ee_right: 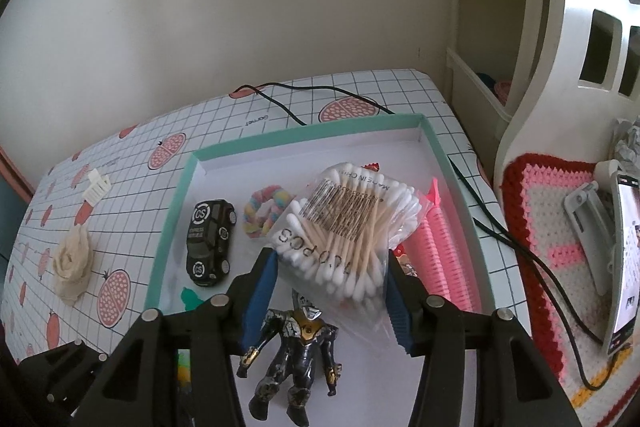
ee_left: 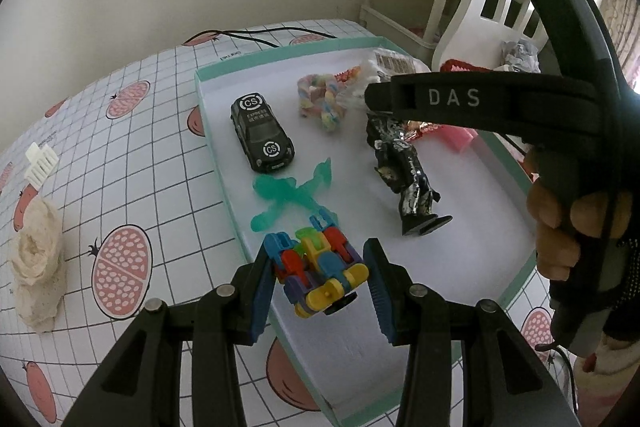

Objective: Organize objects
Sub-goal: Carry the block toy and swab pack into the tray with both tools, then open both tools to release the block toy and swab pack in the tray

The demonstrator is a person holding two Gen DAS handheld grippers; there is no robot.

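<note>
My left gripper (ee_left: pixel 320 283) has its jaws spread wide over the near-left corner of the shallow white tray with the mint-green rim (ee_left: pixel 216 155). The multicoloured plastic block toy vehicle (ee_left: pixel 320 267) sits between its blue ribbed pads (ee_left: pixel 262 291), gaps on both sides, not gripped. The toy's long axis runs roughly along the gripper's forward line, so a straight closure would take it across the narrow width, I judge. My right gripper (ee_right: pixel 328 291) has its jaws part-open around the clear bag of wooden-stemmed cotton swabs (ee_right: pixel 348 235); the bag spans the gap and appears pinched at both edges, above the tray. Directly below lies the black-and-silver action figure (ee_right: pixel 296 351), head toward the bag. The black toy car (ee_left: pixel 262 135), the translucent green figure (ee_left: pixel 288 195) and the pastel braided ring (ee_left: pixel 320 103) also rest in the tray. The cream crumpled cloth (ee_left: pixel 36 259) and the white ribbed clip (ee_left: pixel 40 163) lie outside on the fruit-print tablecloth (ee_left: pixel 132 155), nearer my left hand.
</note>
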